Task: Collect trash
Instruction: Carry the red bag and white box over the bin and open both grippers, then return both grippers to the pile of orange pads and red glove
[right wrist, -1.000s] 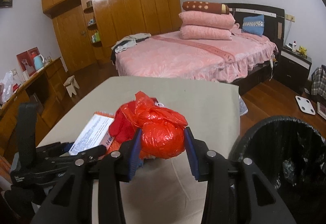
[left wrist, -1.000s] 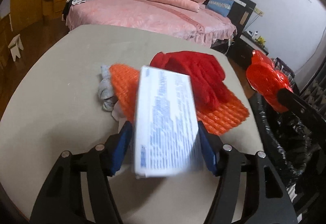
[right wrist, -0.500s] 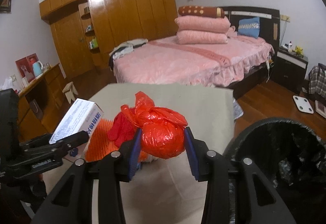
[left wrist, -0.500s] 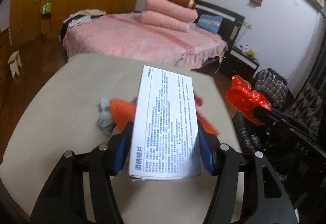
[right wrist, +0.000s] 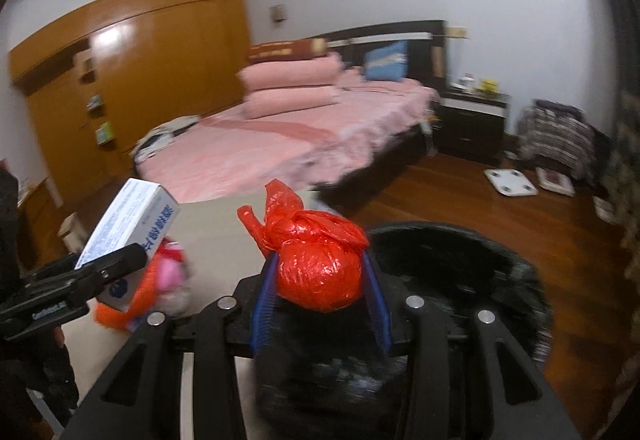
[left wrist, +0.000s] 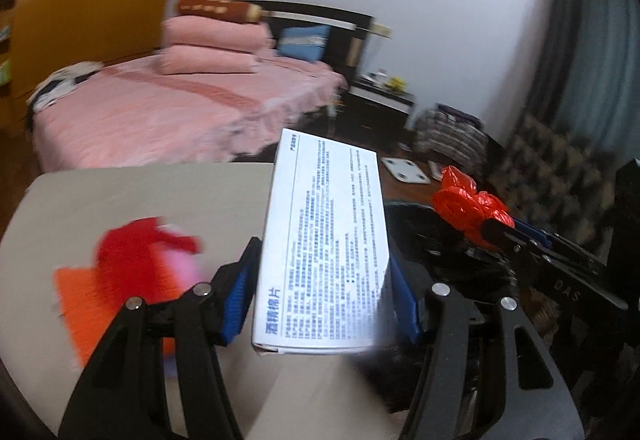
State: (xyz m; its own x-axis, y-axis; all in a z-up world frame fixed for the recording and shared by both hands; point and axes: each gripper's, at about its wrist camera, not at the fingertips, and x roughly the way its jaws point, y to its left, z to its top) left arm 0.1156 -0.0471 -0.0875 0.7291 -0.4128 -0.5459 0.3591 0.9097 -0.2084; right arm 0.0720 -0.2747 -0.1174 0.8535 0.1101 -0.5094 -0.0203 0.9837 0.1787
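The left gripper [left wrist: 322,294] clamps a white box [left wrist: 326,252] between its blue pads, held up above the beige worktop [left wrist: 132,200]. The box carries dense small print, too fine to read, and large blue Chinese characters reading 酒精棉片. The right gripper [right wrist: 318,294] is closed on a knotted red plastic bag [right wrist: 316,260], lifted over the rim of the black-lined trash bin [right wrist: 472,260]. Its arm shows the letters "DAS". Blurred red and orange items [left wrist: 132,264] lie on the worktop.
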